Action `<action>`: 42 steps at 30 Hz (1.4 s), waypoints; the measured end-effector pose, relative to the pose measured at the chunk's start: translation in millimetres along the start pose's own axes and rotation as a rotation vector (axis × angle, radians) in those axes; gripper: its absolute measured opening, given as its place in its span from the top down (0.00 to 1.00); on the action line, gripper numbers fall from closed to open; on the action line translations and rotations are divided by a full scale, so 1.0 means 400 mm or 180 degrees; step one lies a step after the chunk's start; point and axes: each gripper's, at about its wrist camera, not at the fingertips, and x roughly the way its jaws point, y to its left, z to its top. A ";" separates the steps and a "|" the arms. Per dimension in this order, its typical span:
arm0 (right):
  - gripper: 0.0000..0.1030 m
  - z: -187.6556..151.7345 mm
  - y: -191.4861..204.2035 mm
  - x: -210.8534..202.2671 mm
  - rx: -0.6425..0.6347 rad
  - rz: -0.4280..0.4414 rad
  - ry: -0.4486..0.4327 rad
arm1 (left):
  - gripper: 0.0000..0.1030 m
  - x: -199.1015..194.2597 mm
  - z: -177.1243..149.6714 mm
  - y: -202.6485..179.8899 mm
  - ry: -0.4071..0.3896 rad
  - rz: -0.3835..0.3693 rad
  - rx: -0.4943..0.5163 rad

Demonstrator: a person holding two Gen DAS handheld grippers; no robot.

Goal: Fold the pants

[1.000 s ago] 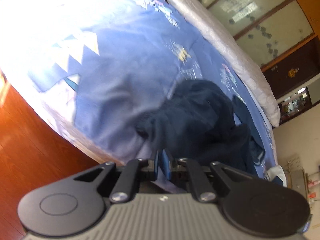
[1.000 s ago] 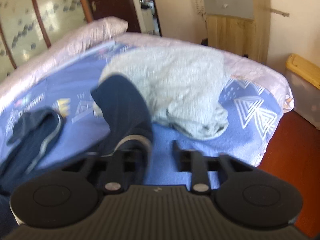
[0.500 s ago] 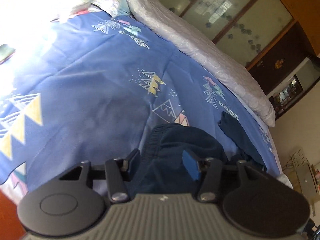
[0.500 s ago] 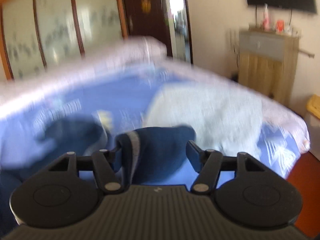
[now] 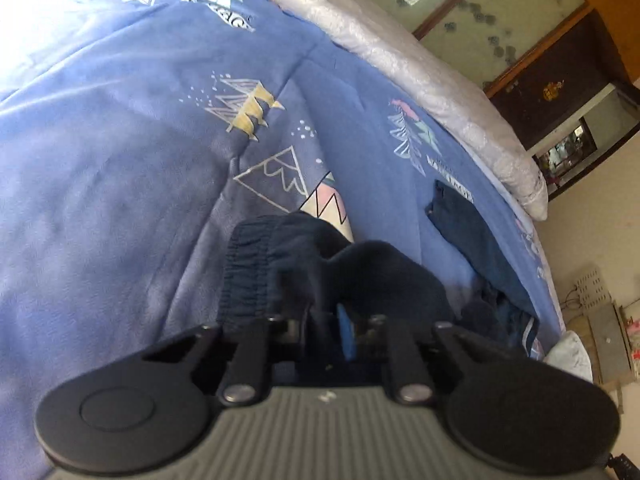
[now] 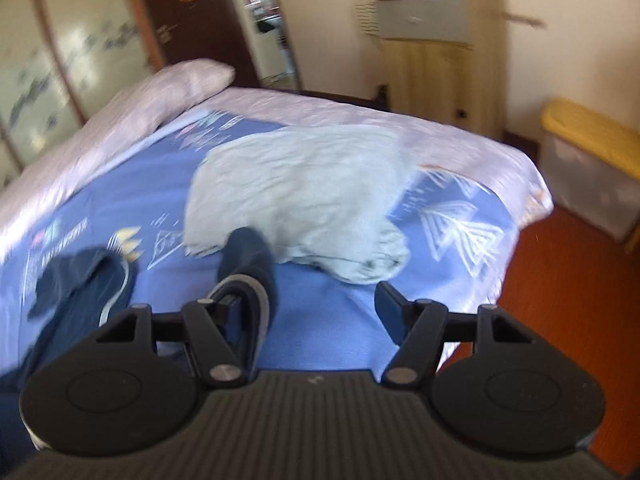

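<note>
Navy pants (image 5: 320,272) lie bunched near the bed's foot edge; the left wrist view shows the left gripper (image 5: 326,330) clenched on cloth by the elastic waistband, above the blue patterned bedspread (image 5: 120,140). Only the right wrist view shows the right gripper (image 6: 316,308) spread wide, a cuffed leg draped over one finger, a pale grey garment (image 6: 300,196), a wooden cabinet (image 6: 436,48) and red floor (image 6: 560,280).

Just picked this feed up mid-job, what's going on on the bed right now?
A person is folding navy pants on a bed with a blue patterned blanket. The left tool is shut on the pants near the elastic waistband. The right tool is open, with a pant leg end draped over its left finger, not pinched. A pale grey-blue garment lies bunched further along the bed.
</note>
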 end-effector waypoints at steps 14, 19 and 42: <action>0.32 -0.053 -0.103 0.046 -0.0218 -0.0030 0.0972 | 0.91 -0.308 -0.086 0.045 -0.0440 -0.0749 -0.0262; 0.32 -0.049 -0.043 -0.041 -0.0584 0.0802 0.1299 | 0.91 -0.338 -0.151 0.011 -0.0345 -0.0747 -0.0051; 0.32 -0.069 1.058 0.330 -0.2237 0.1450 0.0867 | 0.91 -0.415 -0.266 0.006 -0.0283 -0.0789 0.0073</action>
